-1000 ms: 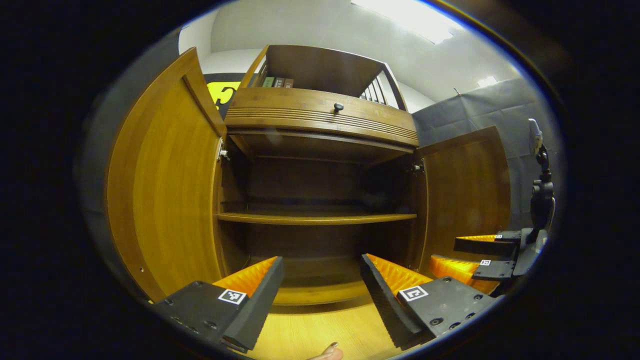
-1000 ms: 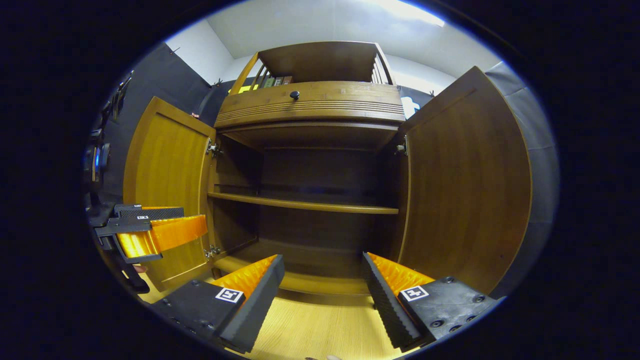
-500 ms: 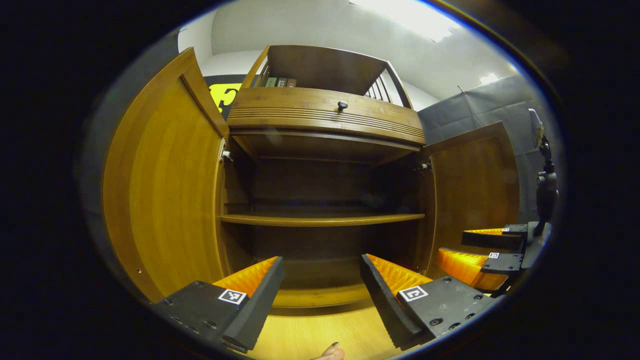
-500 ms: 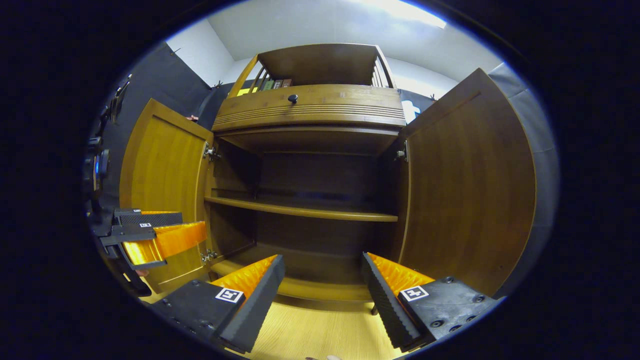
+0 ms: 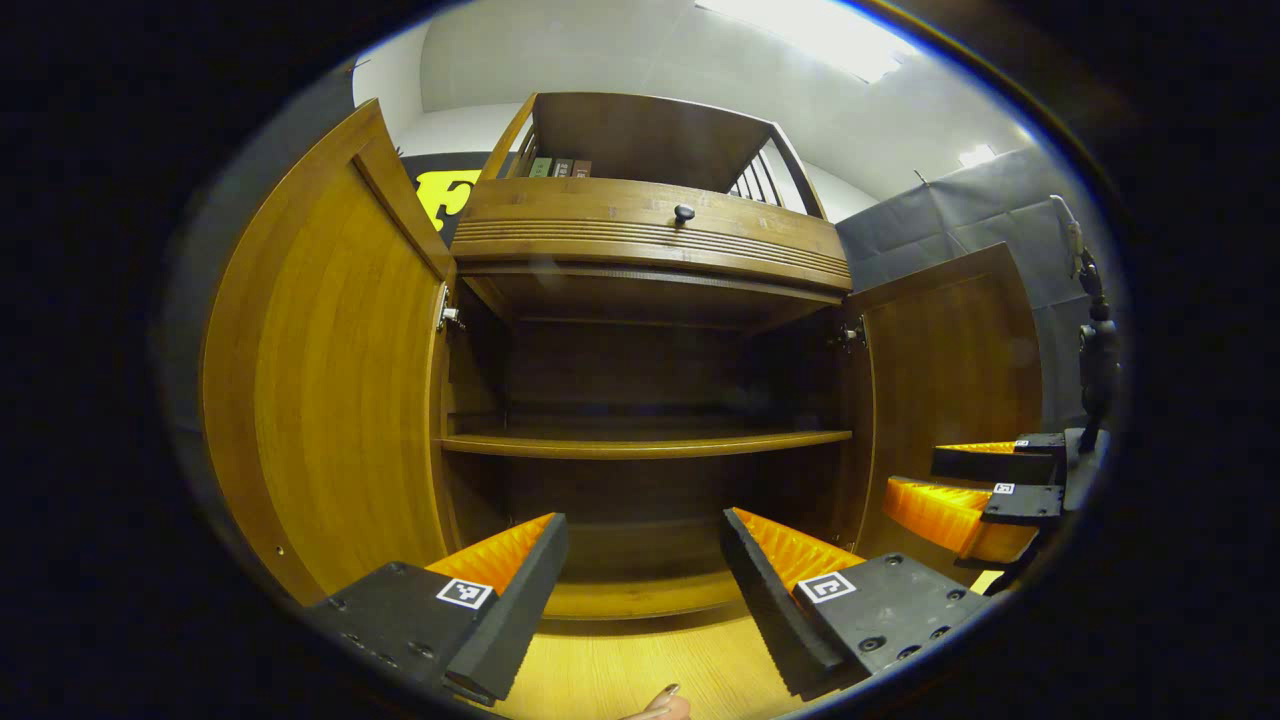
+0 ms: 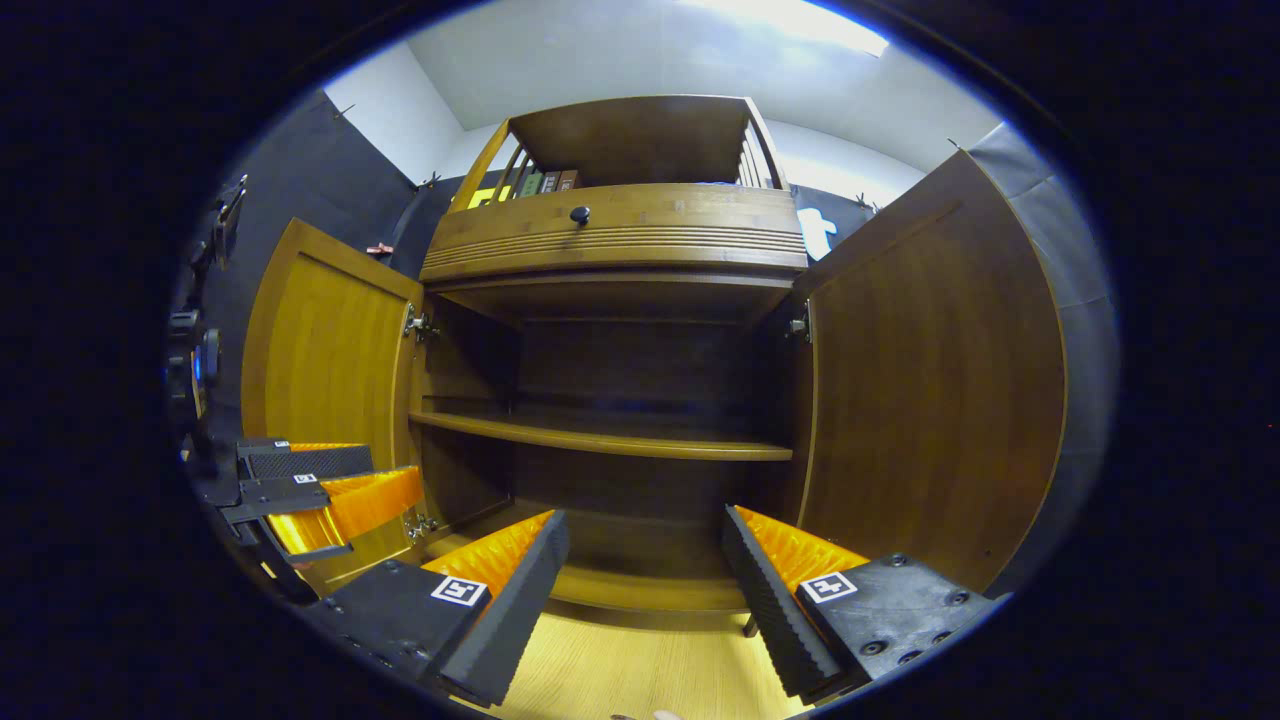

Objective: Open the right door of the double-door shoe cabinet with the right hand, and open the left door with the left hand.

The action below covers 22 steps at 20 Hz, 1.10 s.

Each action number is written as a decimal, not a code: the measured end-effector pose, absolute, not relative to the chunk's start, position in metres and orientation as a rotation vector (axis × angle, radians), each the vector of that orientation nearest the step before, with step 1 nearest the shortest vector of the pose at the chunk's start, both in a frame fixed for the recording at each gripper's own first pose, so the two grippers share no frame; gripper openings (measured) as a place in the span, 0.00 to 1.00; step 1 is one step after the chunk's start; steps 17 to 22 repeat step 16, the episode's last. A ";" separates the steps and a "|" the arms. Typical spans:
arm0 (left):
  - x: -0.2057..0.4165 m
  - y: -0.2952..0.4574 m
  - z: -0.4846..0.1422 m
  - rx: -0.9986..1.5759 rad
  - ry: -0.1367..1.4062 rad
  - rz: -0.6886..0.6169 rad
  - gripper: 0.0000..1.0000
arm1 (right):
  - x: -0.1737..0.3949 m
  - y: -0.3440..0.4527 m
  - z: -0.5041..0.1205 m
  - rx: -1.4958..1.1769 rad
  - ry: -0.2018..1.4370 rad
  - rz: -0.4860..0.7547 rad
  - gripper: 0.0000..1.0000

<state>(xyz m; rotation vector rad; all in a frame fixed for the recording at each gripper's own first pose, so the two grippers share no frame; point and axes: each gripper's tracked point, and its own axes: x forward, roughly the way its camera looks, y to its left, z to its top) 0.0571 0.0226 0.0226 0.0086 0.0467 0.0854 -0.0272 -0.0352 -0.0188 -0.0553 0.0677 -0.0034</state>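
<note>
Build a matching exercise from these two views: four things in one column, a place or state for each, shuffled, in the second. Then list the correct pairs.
Things
1. left door
2. drawer knob
3. middle shelf
4. left gripper

Places or states
A. bare, spanning the cabinet's inside
B. open, with nothing between its fingers
C. swung wide open on its hinges
D. on the drawer front above the open compartment

Pairs: 1-C, 2-D, 3-A, 4-B
</note>
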 end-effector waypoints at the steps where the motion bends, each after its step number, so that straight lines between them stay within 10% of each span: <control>1: 0.057 0.023 0.024 0.009 0.046 0.085 0.95 | -0.027 -0.036 -0.016 -0.052 0.065 -0.010 0.98; 22: 0.062 0.013 0.031 0.018 0.014 0.070 0.95 | -0.028 -0.039 -0.014 -0.072 0.067 -0.012 1.00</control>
